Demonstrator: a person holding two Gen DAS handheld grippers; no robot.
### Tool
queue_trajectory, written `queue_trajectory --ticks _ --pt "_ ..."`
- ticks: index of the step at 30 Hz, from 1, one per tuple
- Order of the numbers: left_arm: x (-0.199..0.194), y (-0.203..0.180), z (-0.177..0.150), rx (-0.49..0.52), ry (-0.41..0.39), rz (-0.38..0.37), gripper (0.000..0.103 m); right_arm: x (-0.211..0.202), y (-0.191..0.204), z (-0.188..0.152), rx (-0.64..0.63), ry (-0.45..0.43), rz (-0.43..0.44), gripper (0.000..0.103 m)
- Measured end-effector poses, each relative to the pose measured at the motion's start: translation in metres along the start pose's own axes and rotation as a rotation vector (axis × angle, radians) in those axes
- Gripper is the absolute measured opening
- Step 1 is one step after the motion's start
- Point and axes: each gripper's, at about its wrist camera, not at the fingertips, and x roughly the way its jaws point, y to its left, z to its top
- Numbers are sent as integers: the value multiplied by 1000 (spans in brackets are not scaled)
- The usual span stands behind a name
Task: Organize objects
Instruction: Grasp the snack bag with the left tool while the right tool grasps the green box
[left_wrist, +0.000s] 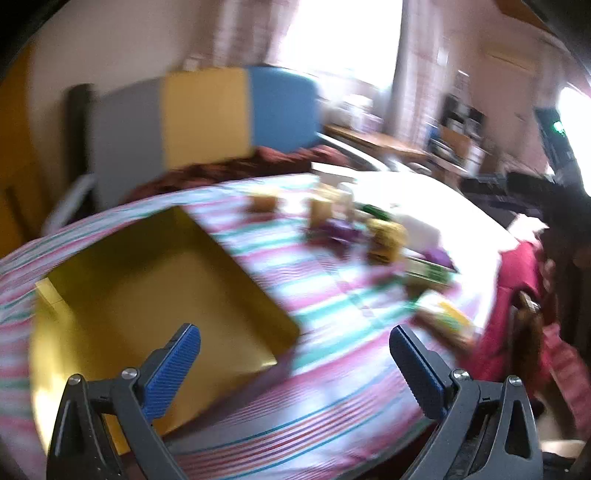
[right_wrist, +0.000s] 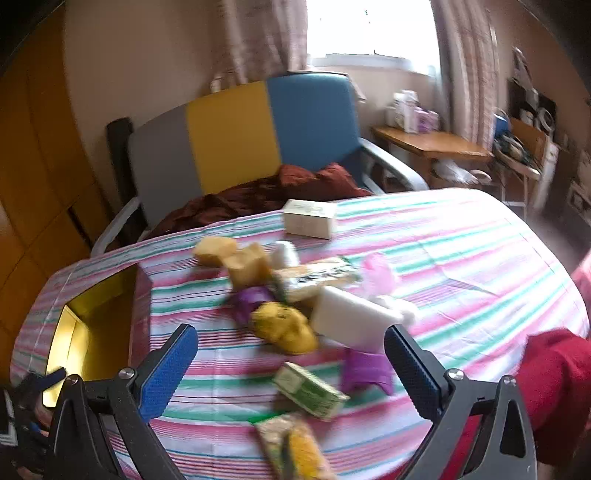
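Two grippers are up over the bed, and both are wide open with nothing in them. The left gripper (left_wrist: 294, 343) hangs over the yellow box (left_wrist: 147, 295), which sits open near the left edge of the striped sheet (right_wrist: 461, 258). I cannot see anything inside the box. The right gripper (right_wrist: 290, 345) points at a heap of small things in the middle of the bed.

Closest to the right gripper is the green packet (right_wrist: 310, 391). It lies just in front of the blue fingers (right_wrist: 170, 369) and between them, a bit low. Its long side runs on a slant, from up-left to down-right, so I think the jaws would need a small turn to pinch it across its short side. A yellow sponge (right_wrist: 284, 326) and a white block (right_wrist: 351, 325) lie just behind it, and a purple wrapper (right_wrist: 364, 369) sits beside it on the right.

The box is well off to the left of the heap, nearer the left hand. The left view is blurry.
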Motion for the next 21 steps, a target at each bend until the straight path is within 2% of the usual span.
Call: queue_trajectory --ticks 4,9,15,21 --pt "42 -34 13 19 112 -159 102 -13 -15 -1 -7 -3 -14 103" --pt "86 -73 21 31 243 -245 92 -23 -25 -5 -29 -3 -22 103" --pt "127 -115 23 35 361 -284 91 -33 -34 -8 -43 -15 -24 103" --pt "156 -146 18 19 442 -214 91 -36 -47 -13 -24 -14 -26 103"
